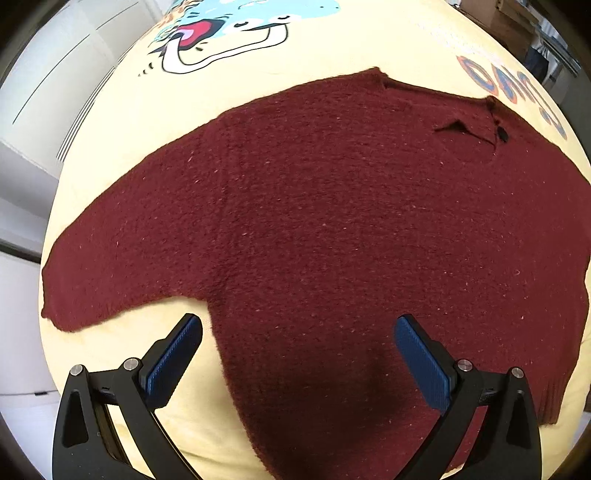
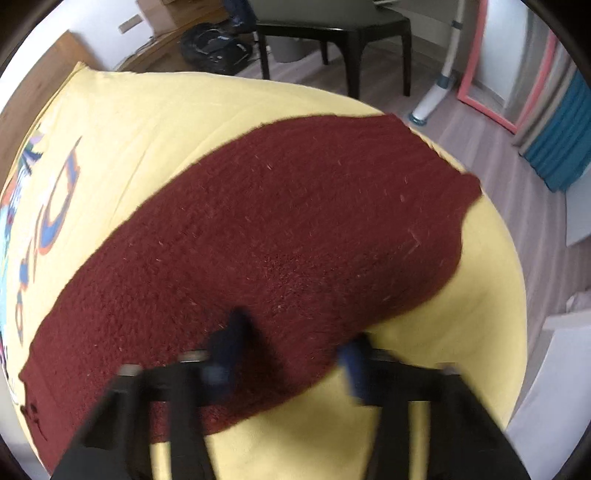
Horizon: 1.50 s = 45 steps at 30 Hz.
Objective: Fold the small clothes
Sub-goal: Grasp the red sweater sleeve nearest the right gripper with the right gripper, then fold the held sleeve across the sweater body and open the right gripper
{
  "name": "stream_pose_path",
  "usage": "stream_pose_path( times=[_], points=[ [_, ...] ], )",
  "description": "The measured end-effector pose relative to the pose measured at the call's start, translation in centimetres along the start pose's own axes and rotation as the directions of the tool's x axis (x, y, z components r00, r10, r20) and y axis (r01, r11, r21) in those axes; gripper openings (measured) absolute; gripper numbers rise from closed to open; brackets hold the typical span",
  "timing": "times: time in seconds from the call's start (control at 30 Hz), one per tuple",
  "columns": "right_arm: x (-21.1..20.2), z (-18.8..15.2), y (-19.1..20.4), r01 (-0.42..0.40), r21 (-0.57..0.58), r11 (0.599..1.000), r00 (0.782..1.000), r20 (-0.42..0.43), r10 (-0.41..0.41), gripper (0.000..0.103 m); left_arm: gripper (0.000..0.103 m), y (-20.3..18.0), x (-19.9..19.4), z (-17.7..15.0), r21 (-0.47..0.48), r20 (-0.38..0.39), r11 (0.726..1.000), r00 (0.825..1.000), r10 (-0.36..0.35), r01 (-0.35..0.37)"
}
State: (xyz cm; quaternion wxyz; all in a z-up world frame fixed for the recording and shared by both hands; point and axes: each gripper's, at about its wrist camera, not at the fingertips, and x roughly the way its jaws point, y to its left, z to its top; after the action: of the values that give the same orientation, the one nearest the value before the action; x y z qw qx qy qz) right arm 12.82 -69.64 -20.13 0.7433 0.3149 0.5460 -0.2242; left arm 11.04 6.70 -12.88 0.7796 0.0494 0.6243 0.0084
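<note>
Knitwear in dark red, a small sweater [image 1: 314, 221], was laid flat and face up on a pale yellow printed sheet [image 1: 332, 51] covering the worktop. In the left wrist view its collar [image 1: 476, 122] was seen at the far right, one sleeve [image 1: 122, 258] was stretched out to the left, and the ribbed hem [image 1: 554, 391] was seen at the lower right.

The left tool [image 1: 298, 354] was held just above the near side of the sweater, its two blue-padded fingers [image 1: 173, 358] spread wide and nothing gripped between them. The left finger was placed over bare sheet beside the underarm, the right one over the sweater's body.

In the right wrist view the other sleeve [image 2: 369, 177] was seen running away toward the far right, its cuff close to the edge of the sheet. The right tool [image 2: 291, 354] was blurred; its fingers were parted, with the sleeve's near edge lying between them, one finger over the knit and the other over the sheet. Contact with the cloth could not be judged.

A dark chair [image 2: 332, 33] and wooden floor [image 2: 480, 140] were visible beyond.
</note>
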Motion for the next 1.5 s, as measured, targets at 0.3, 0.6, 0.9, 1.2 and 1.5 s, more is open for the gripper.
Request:
stream_pose_path(
  times=[0.3, 0.6, 0.9, 1.2, 1.5],
  points=[
    [-4.4, 0.0, 4.4, -0.014, -0.122, 0.992, 0.995, 0.096, 0.026, 0.012, 0.102, 3.2, -1.1, -0.8, -0.028, 0.024, 0.999, 0.999, -0.034, 0.035],
    [-14.9, -2.7, 15.5, -0.14, -0.363, 0.921, 0.954, 0.199, 0.224, 0.011, 0.102, 2.1, -4.6, -1.9, -0.031, 0.065, 0.997, 0.995, -0.071, 0.073],
    [-21.5, -10.9, 30.1, -0.284, -0.594, 0.753, 0.89, 0.128, 0.437, 0.012, 0.102, 2.2, -5.6, -0.4, -0.043, 0.146, 0.996, 0.987, -0.066, 0.073],
    [-15.1, -22.3, 40.3, -0.362, -0.691, 0.626, 0.906, -0.102, 0.411, 0.012, 0.102, 2.9, -4.8, -0.3, -0.059, 0.149, 0.997, 0.988, -0.047, 0.056],
    [-6.1, -32.5, 40.7, -0.314, -0.736, 0.6, 0.949, -0.226, 0.219, 0.015, 0.102, 3.5, -3.2, -0.8, -0.066, 0.114, 0.998, 0.993, -0.015, 0.023]
  ],
)
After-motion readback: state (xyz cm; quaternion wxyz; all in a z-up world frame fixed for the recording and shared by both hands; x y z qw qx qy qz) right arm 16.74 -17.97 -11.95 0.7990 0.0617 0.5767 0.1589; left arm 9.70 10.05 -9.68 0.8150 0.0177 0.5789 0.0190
